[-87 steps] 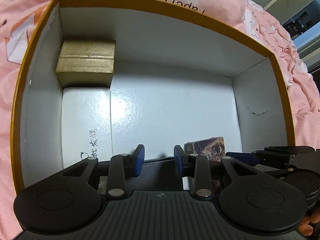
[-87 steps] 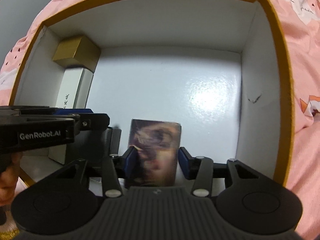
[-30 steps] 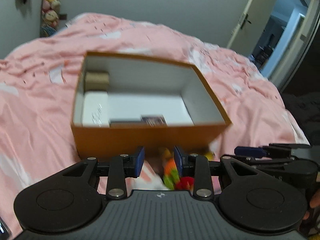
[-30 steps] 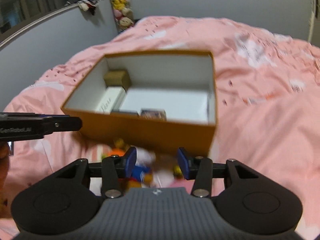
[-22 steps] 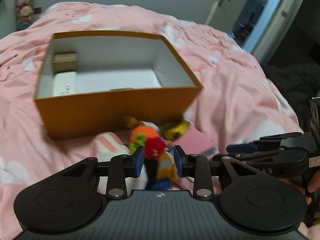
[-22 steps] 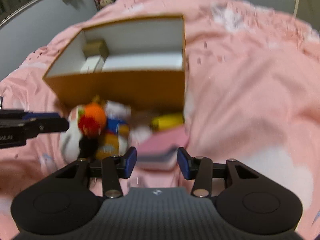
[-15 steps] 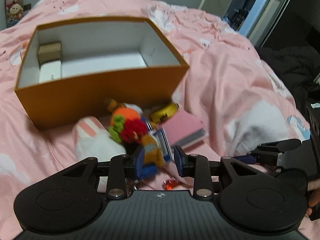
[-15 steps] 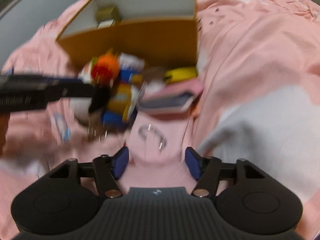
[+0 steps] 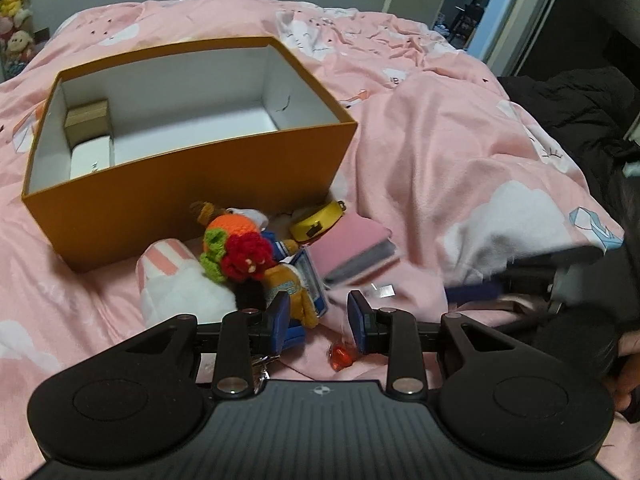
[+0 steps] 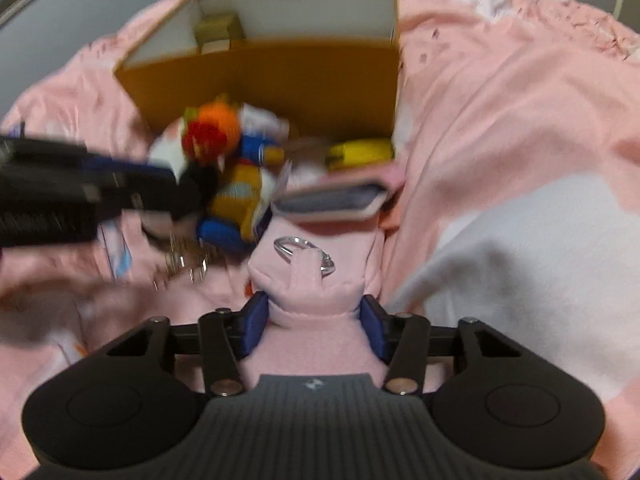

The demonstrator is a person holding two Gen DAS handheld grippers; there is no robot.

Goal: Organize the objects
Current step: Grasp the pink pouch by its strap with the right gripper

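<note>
Toys (image 9: pixel 256 264) lie just ahead of our left gripper (image 9: pixel 318 322), its jaws narrow and empty; our right gripper (image 10: pixel 316 330) is closing around a pink pouch (image 10: pixel 316 296).

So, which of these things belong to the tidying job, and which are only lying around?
Belongs to the job:
- orange box
- gold box and white box, already inside
- crocheted toy
- yellow tape measure
- pink wallet
- pink pouch, between the closing right claw

Just lying about:
- pink bedding
- plush toys by the wall
- dark clothing
</note>
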